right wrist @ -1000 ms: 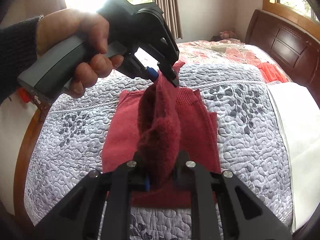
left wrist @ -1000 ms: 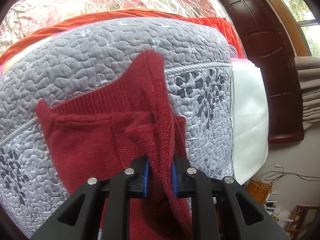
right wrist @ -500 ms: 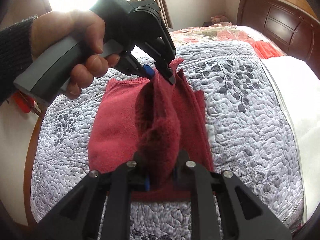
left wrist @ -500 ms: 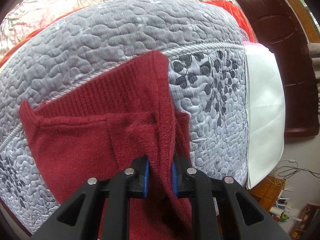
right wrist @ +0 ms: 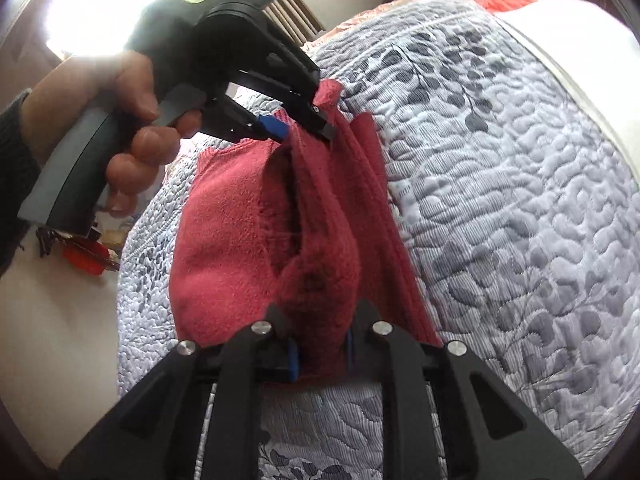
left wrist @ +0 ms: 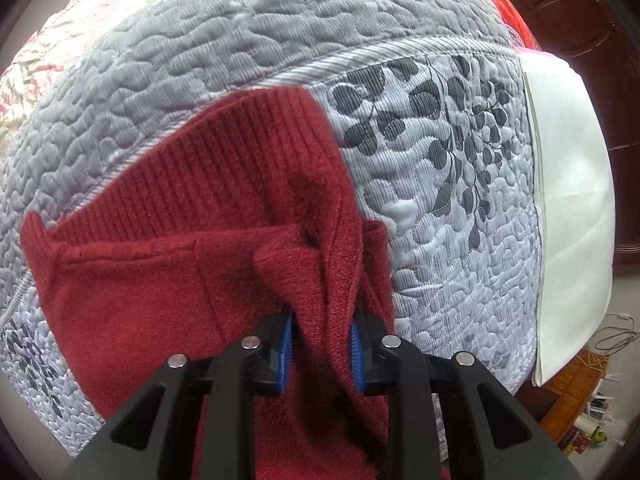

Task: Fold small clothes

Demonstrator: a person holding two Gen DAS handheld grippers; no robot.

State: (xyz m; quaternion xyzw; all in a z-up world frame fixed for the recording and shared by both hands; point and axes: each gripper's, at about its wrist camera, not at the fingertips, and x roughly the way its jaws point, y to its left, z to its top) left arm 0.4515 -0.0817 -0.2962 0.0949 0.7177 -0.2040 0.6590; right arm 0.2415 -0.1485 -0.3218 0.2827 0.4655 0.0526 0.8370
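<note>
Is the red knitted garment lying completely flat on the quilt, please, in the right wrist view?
No: the red knitted garment is bunched and lifted off the quilt, pinched by both the right hand-held gripper and the left hand-held gripper.

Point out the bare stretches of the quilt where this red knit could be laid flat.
Free: the leaf-print strip of quilt between the red knit and the white sheet, and the plain grey band beyond the knit's ribbed hem. Crowded: the middle, where the left tool and right tool both grip the knit.
</note>
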